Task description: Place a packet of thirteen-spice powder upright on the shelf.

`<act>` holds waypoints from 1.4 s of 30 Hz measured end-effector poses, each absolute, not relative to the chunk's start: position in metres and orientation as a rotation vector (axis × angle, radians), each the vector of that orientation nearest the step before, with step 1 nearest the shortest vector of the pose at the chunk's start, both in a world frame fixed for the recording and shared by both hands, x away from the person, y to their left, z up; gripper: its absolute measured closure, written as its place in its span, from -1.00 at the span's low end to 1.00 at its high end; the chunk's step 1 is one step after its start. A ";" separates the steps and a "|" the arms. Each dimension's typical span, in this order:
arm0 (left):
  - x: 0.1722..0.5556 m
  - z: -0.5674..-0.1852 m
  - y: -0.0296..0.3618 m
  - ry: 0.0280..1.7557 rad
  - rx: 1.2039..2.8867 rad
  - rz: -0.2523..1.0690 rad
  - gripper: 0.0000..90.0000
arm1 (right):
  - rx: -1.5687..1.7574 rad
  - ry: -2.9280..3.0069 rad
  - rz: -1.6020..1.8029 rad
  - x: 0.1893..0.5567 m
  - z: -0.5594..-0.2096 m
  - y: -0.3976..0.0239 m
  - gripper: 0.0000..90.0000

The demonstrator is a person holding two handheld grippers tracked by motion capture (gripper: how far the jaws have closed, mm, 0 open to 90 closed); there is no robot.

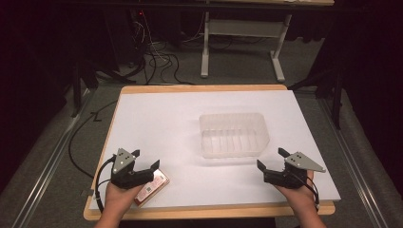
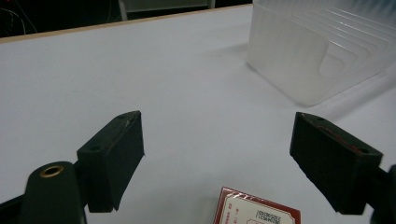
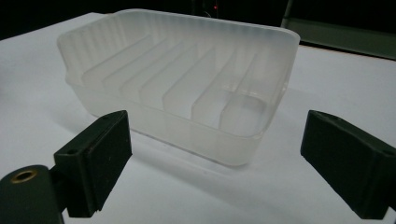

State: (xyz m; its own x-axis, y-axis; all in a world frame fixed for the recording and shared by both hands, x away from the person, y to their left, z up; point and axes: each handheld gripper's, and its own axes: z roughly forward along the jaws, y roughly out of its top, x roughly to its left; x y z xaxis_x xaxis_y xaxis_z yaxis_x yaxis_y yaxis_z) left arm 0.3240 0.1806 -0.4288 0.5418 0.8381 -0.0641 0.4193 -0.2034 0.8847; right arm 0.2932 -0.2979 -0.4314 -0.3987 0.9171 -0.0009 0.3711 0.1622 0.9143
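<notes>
A red pack of cards [image 1: 154,186] lies flat near the table's front left edge. My left gripper [image 1: 145,159] hovers just over it, jaws wide apart. In the left gripper view the pack [image 2: 257,210] sits low between the jaws, touching neither, and the left gripper [image 2: 217,149] is open. A clear ribbed plastic tub [image 1: 233,115] stands at the table's middle with nothing inside. My right gripper [image 1: 271,157] is at the front right, open and pointing at the tub. In the right gripper view the tub [image 3: 187,84] stands just beyond the spread jaws of the right gripper [image 3: 215,154].
A white sheet [image 1: 166,118] covers the wooden table [image 1: 204,211]. Beyond the far edge are floor cables [image 1: 157,61] and a white desk frame [image 1: 205,52]. The tub's corner [image 2: 303,60] stands to the right ahead of the left gripper.
</notes>
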 end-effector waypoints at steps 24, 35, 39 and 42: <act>0.329 -0.431 0.177 0.997 1.903 0.485 -0.57 | 1.257 1.868 1.181 0.293 -0.438 -0.298 -0.82; 0.321 -0.422 0.183 0.981 1.975 0.515 -0.56 | 1.278 1.871 1.178 0.295 -0.440 -0.301 -0.79; 0.318 -0.425 0.184 0.966 2.001 0.480 -0.57 | 1.292 1.873 1.177 0.296 -0.441 -0.301 -0.78; 0.318 -0.431 0.186 0.957 2.036 0.389 -0.58 | 1.295 1.876 1.168 0.296 -0.442 -0.300 -0.77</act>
